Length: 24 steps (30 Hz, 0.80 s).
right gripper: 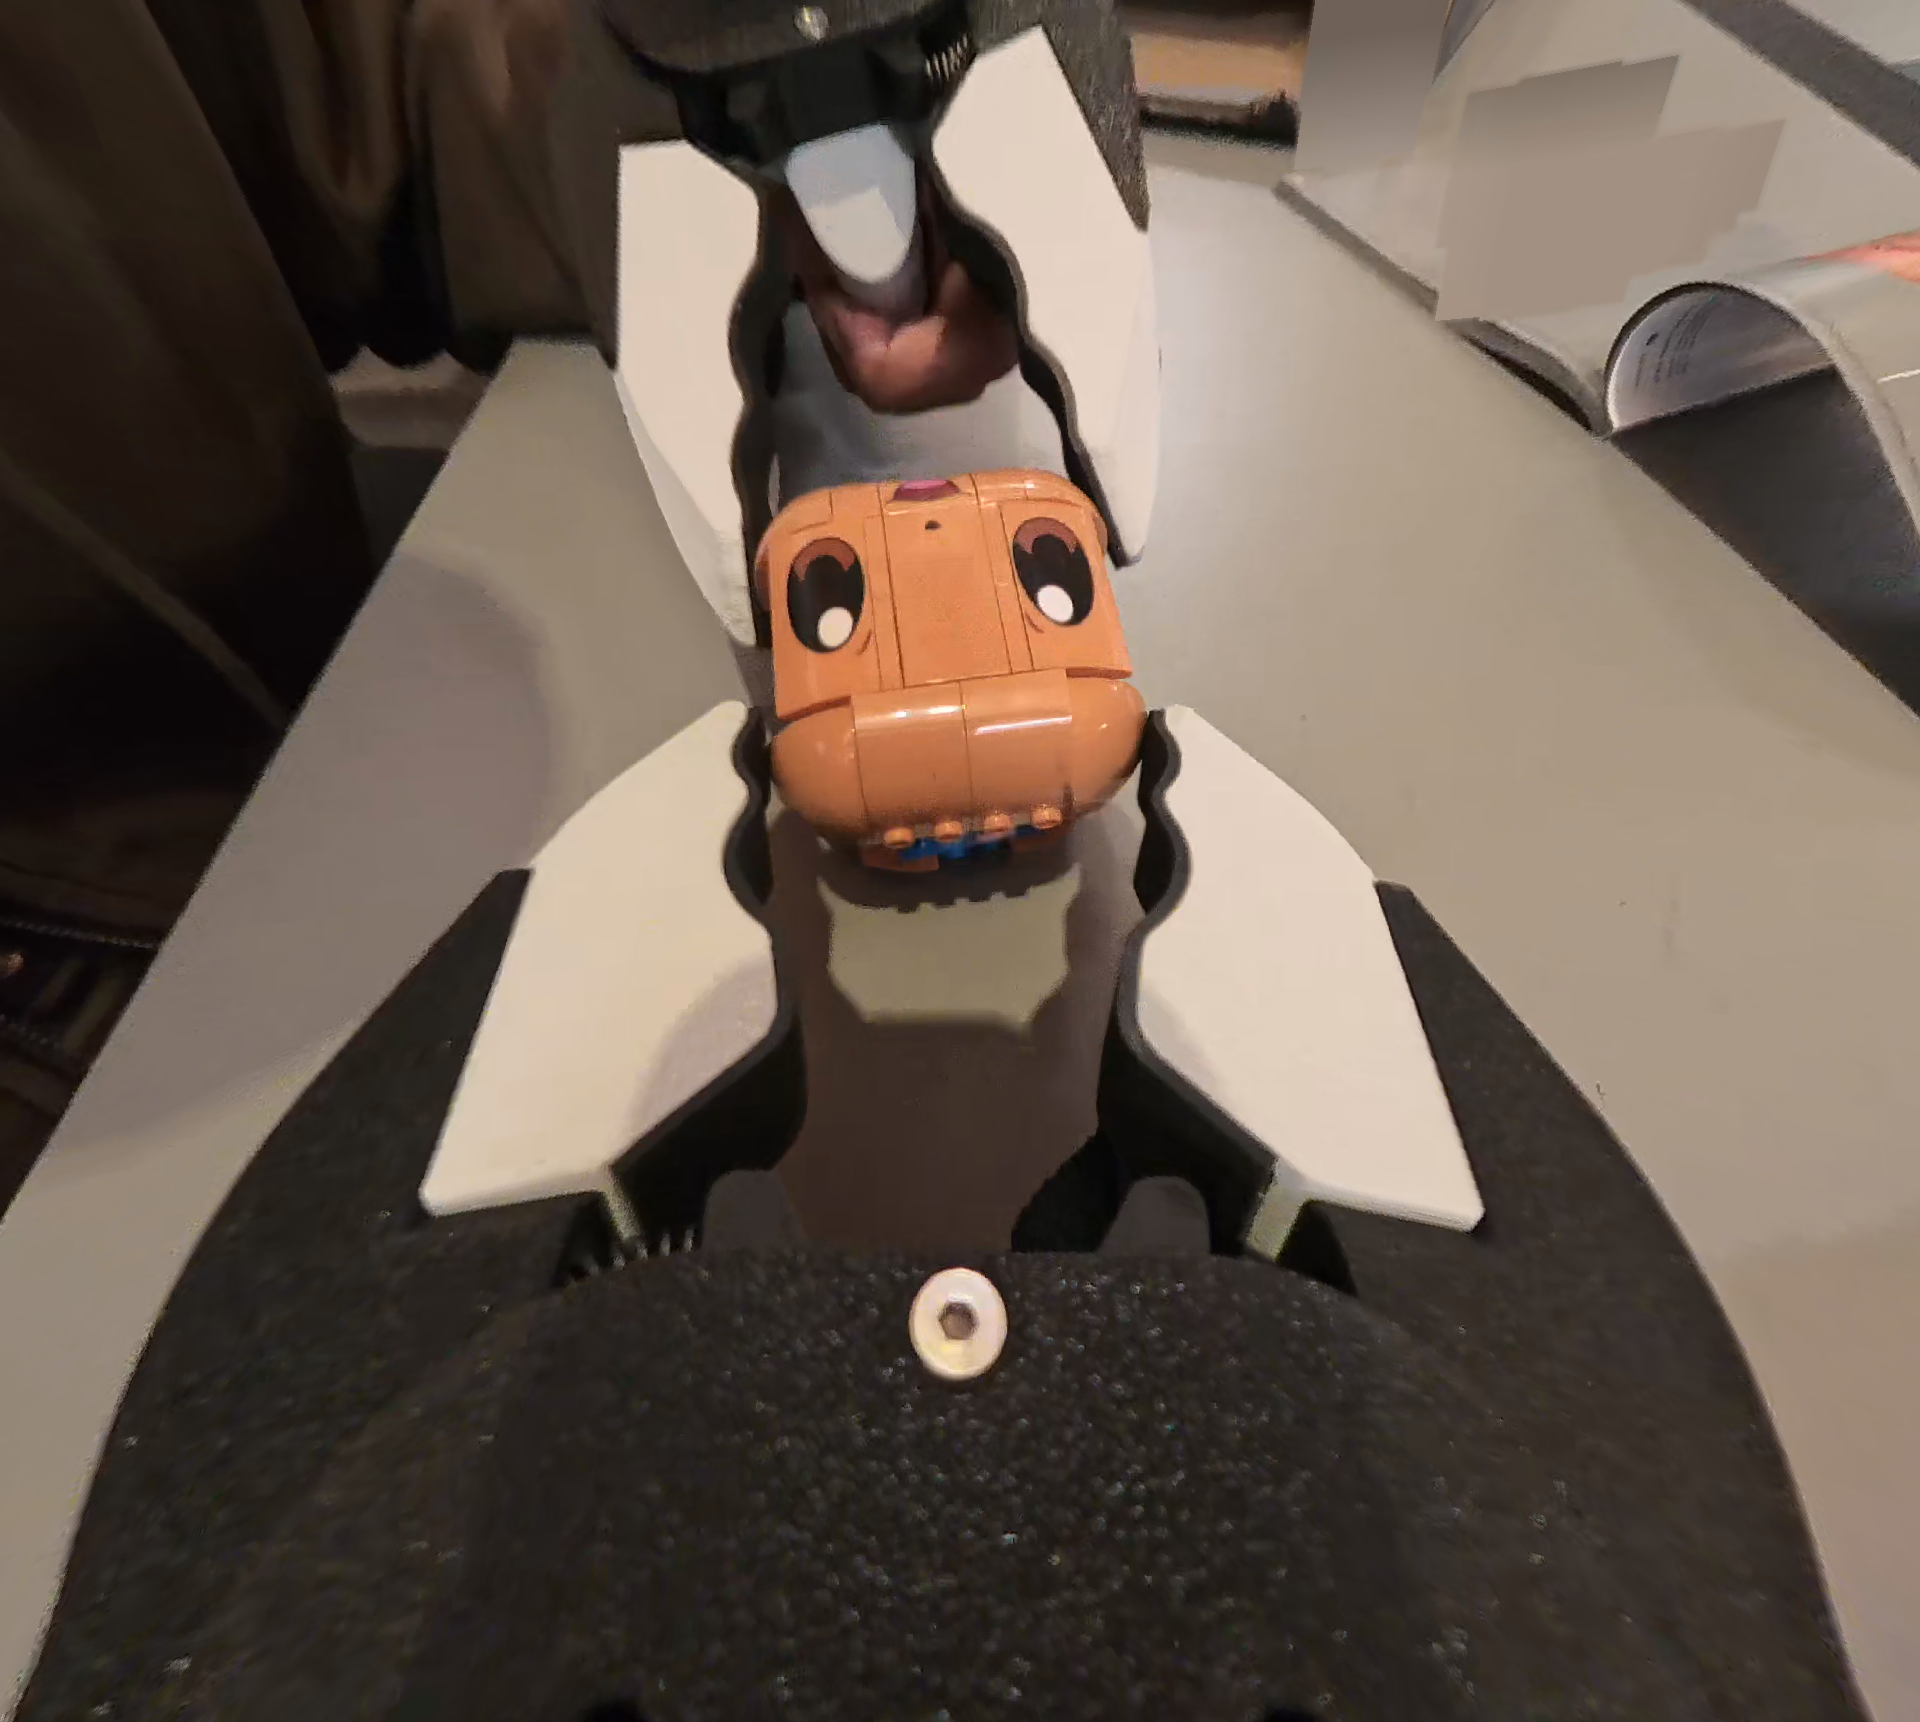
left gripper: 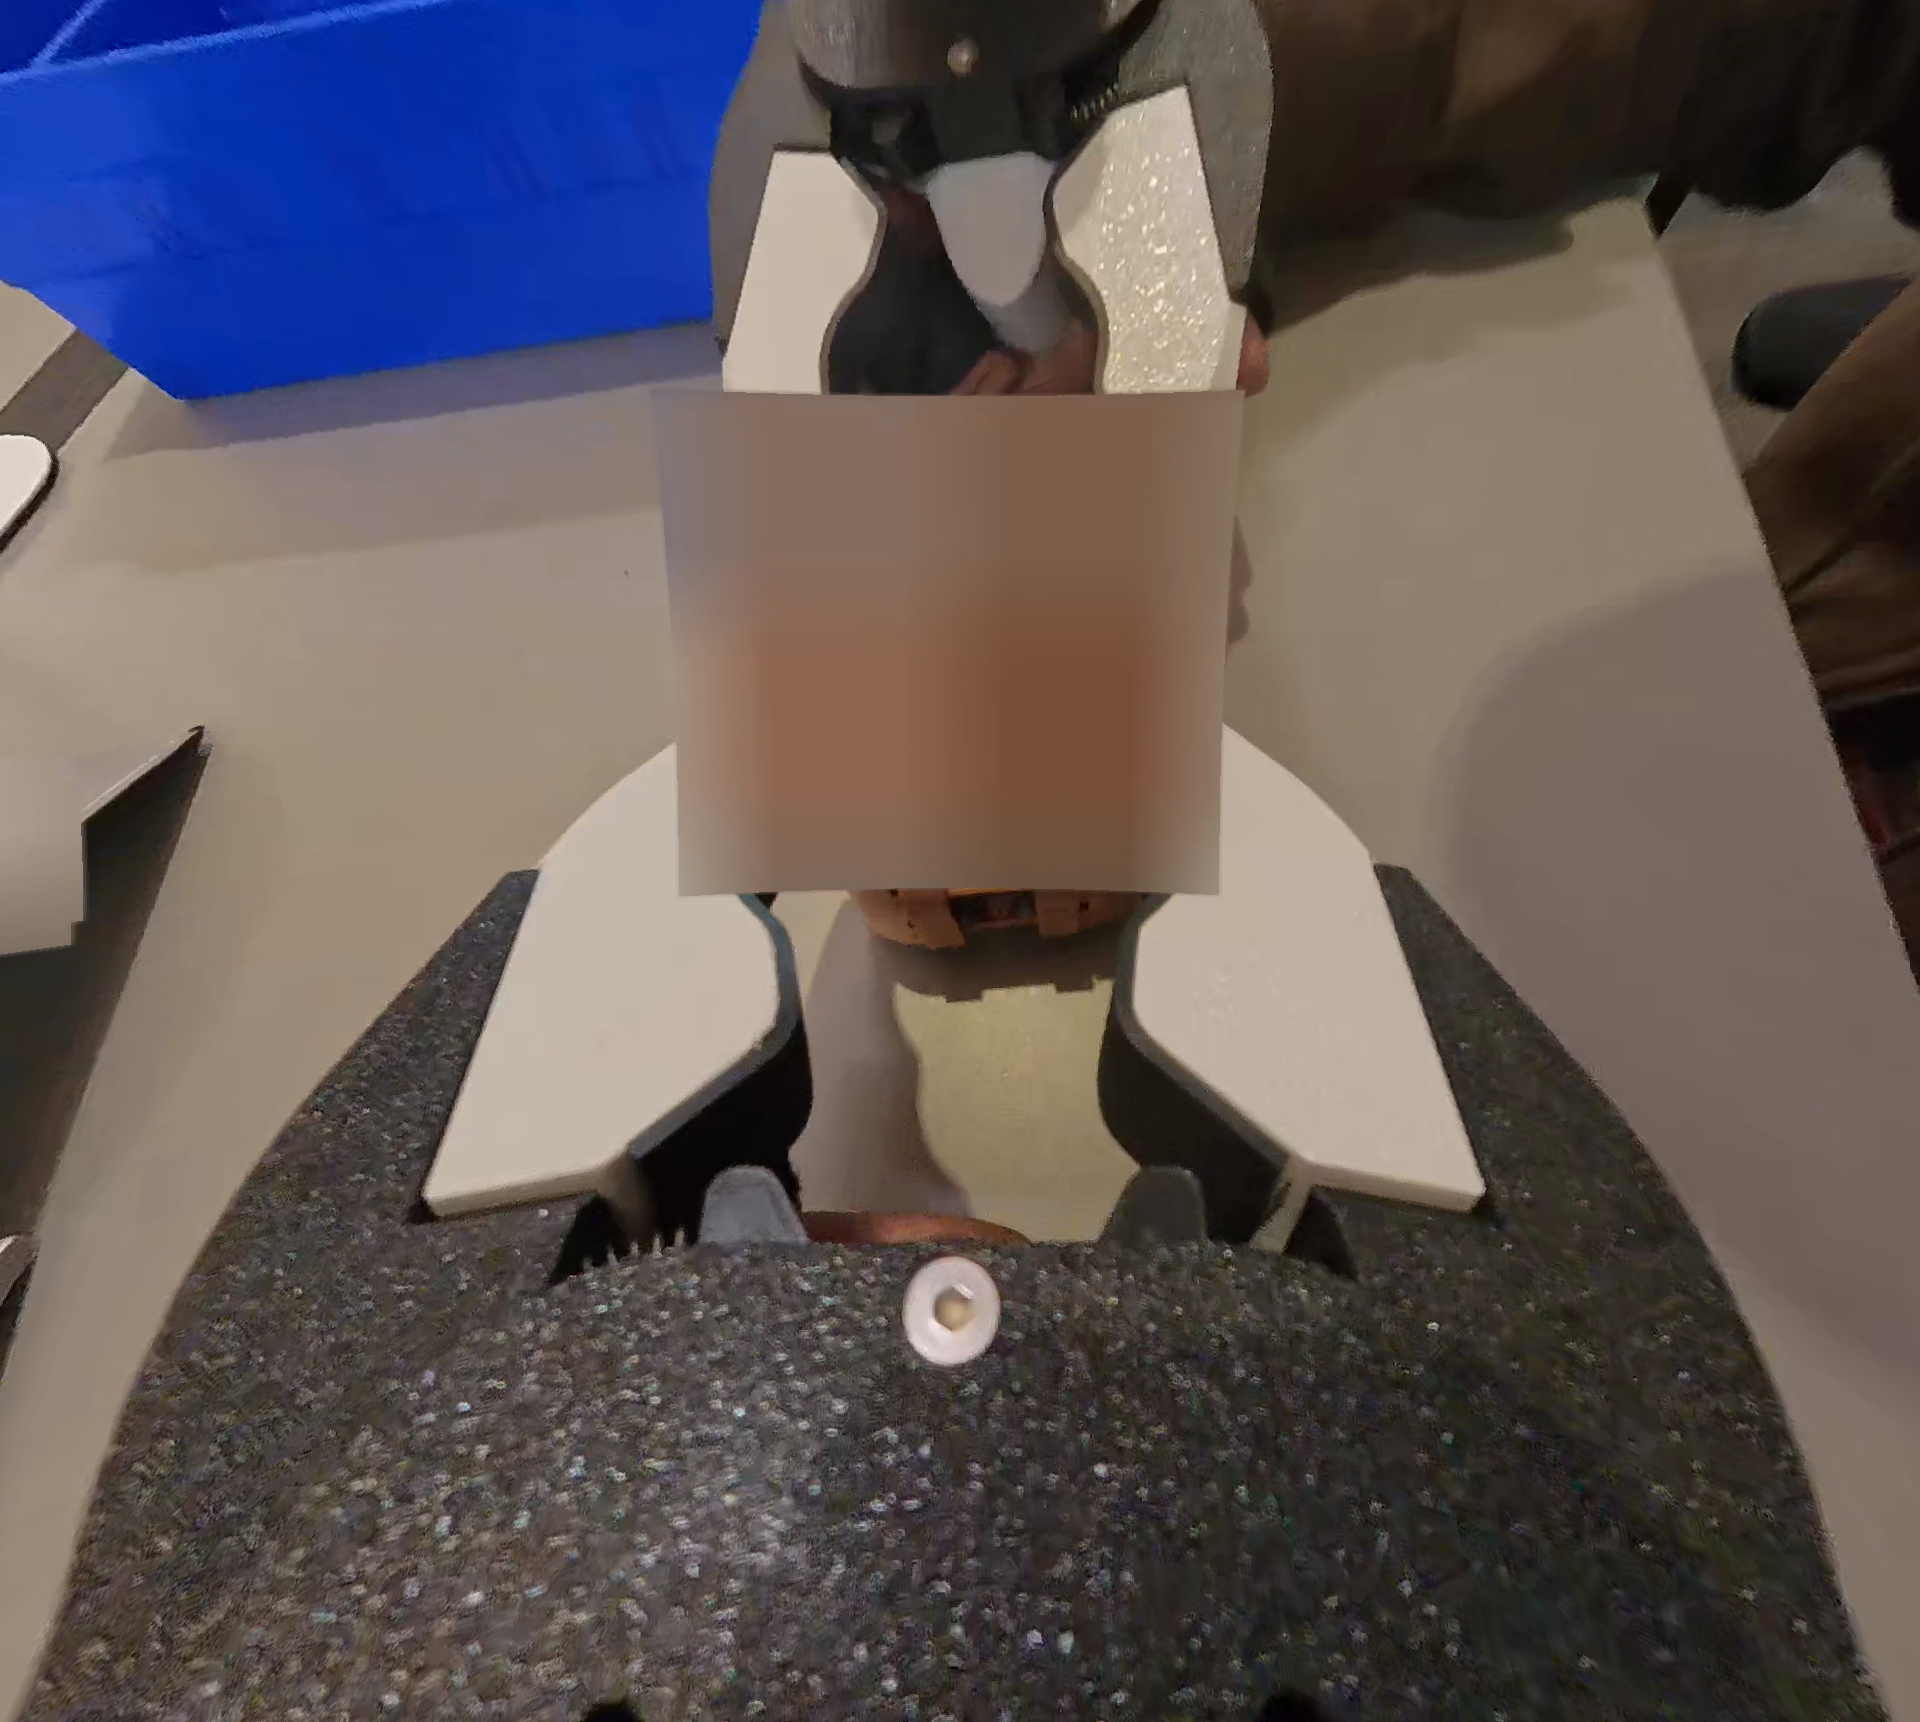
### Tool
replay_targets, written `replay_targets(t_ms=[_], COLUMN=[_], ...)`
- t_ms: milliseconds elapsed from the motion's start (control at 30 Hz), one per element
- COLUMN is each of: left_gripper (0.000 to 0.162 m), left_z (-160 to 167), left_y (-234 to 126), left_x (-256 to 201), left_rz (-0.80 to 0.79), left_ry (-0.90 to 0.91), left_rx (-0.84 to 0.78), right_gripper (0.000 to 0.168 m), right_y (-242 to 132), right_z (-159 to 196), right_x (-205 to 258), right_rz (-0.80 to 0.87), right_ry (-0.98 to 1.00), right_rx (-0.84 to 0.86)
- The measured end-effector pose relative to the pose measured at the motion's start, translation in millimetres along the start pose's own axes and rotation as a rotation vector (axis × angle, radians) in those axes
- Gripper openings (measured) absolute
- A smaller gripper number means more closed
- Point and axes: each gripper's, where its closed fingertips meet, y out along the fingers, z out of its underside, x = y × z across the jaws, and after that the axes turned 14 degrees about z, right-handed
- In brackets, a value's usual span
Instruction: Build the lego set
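Lego head between both grippers' jaws.

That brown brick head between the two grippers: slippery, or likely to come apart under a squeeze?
The brown brick head has glossy curved faces, so it may slip on the right gripper fingers. Visible seams between bricks suggest a hard squeeze could pop pieces. Its blocky shape probably won't roll.

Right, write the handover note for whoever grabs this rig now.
Left claw: shut on the far end of the brown lego head, which is held off the grey table.
Right claw: shut on its near end.
Done: the head with eyes is assembled.
Left: the rest of the set; what attaches next isn't visible.
The open booklet and blue bin are on the table.
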Motion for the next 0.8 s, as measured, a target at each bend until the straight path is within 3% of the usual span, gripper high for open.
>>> replay_targets(t_ms=[400,800], left_gripper=[0.067,0.066], left_z=[7.6,9.9], left_y=[-0.6,-4.1], left_x=[-1.5,-1.9], left_rz=[-0.013,-0.011], left_ry=[0.023,0.024], left_rx=[0.116,0.125], right_gripper=[0.069,0.069], right_y=[10.2,16.5], right_z=[14.6,17.6], right_x=[2.5,3.3], right_rz=[0.019,0.047], right_ry=[-0.068,-0.100], right_rx=[0.114,0.150])
